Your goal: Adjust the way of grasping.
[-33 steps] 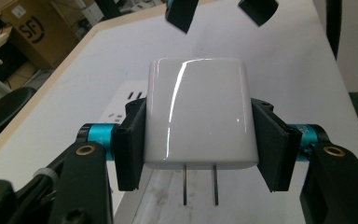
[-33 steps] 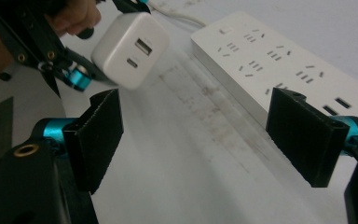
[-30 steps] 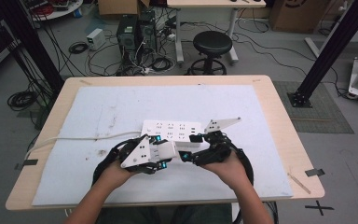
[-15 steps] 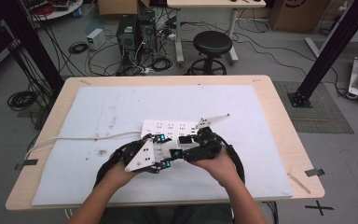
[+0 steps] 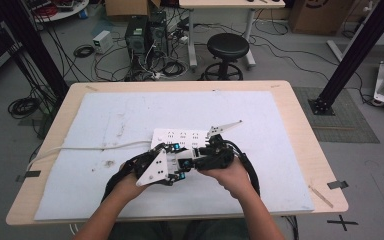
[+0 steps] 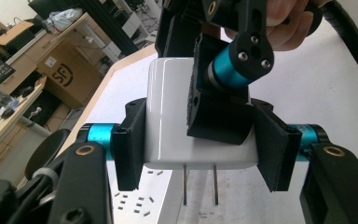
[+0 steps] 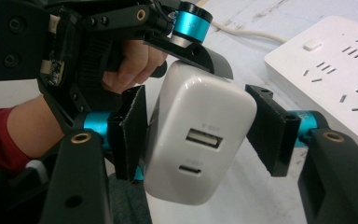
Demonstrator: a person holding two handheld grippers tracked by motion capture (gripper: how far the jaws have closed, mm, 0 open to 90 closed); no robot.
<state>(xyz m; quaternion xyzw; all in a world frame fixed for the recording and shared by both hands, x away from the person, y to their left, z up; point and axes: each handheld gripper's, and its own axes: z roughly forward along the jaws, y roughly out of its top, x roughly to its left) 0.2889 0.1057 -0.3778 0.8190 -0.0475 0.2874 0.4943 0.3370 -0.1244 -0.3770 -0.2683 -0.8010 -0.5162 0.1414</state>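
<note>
- Surface (image 5: 300, 135): a wooden top under a white mat (image 5: 105, 120). Both forearms come in from the near edge, and the two hands meet just above the mat's middle, near side.
- Power strip (image 5: 180, 137): white, lying flat at the middle of the mat, its cord (image 5: 80, 149) running off to the left edge. Rows of sockets face up, and in the right tool view a small switch (image 7: 311, 45) sits on its top face.
- Left tool (image 5: 172, 162): clenched on the charger (image 6: 177, 116). In the left tool view its two black pads press the charger's opposite side walls, with the body held above the strip.
- Right tool (image 5: 197, 156): its jaws have just been closing, with the charger between them. In the right tool view the left pad lies against the charger's side; the right pad stands just beside the other side, and a narrow gap seems to remain, so a firm grip is not confirmed.
- Charger: a white rounded block, held off the surface between both tools, just on the near side of the strip.
- Prongs (image 6: 199, 185): two flat metal blades, pointing down toward the strip's sockets in the left tool view, apart from them.
- Ports (image 7: 204, 139): two on the charger's end face, turned toward the right tool's camera.
</note>
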